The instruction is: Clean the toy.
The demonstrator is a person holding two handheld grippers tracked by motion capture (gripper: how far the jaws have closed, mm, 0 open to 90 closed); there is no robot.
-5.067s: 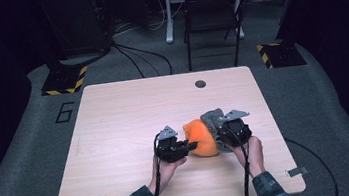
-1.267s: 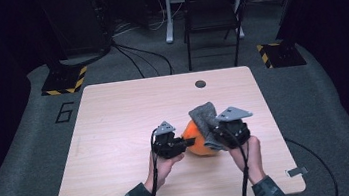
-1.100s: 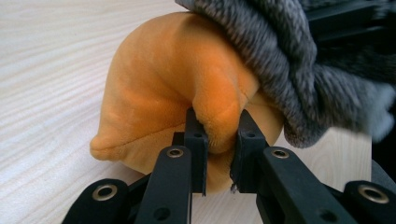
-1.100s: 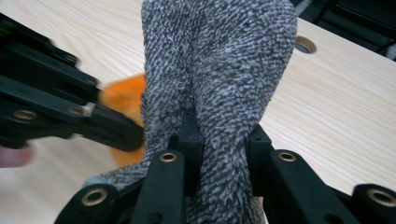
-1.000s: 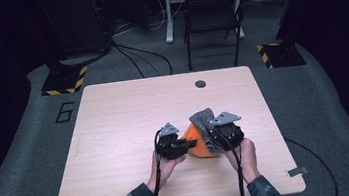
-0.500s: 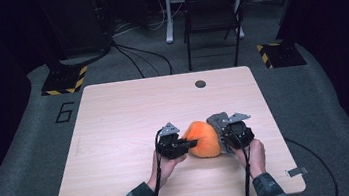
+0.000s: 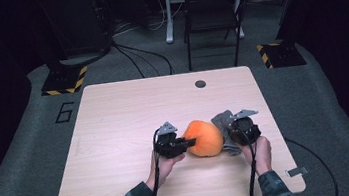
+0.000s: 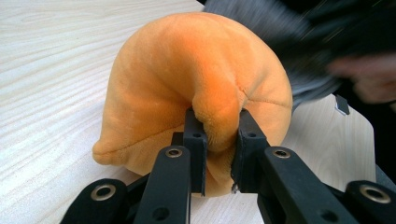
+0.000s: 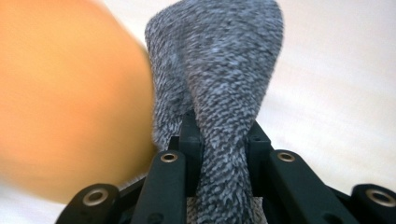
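Observation:
An orange plush cushion (image 7: 203, 137) lies on the wooden table (image 7: 129, 113), near its front right. My left gripper (image 7: 189, 141) is shut on a fold of the plush (image 8: 215, 116) at its left side. A grey knitted cloth (image 7: 222, 122) lies against the plush's right side. My right gripper (image 7: 231, 135) is shut on a bunched fold of this grey cloth (image 9: 224, 93), with the orange plush (image 9: 65, 102) blurred just to the left in the right gripper view. In the left gripper view the grey cloth (image 8: 299, 51) and the other hand show blurred behind the plush.
A small dark round disc (image 7: 200, 83) sits in the table near its far edge. A black folding chair (image 7: 213, 17) stands beyond the table, with cables on the grey floor. Black and yellow striped blocks (image 7: 64, 81) lie at the far corners.
My right gripper has moved rightward and down with the grey cloth, which now lies lower beside the plush instead of standing over it. The left gripper has stayed in place on the plush.

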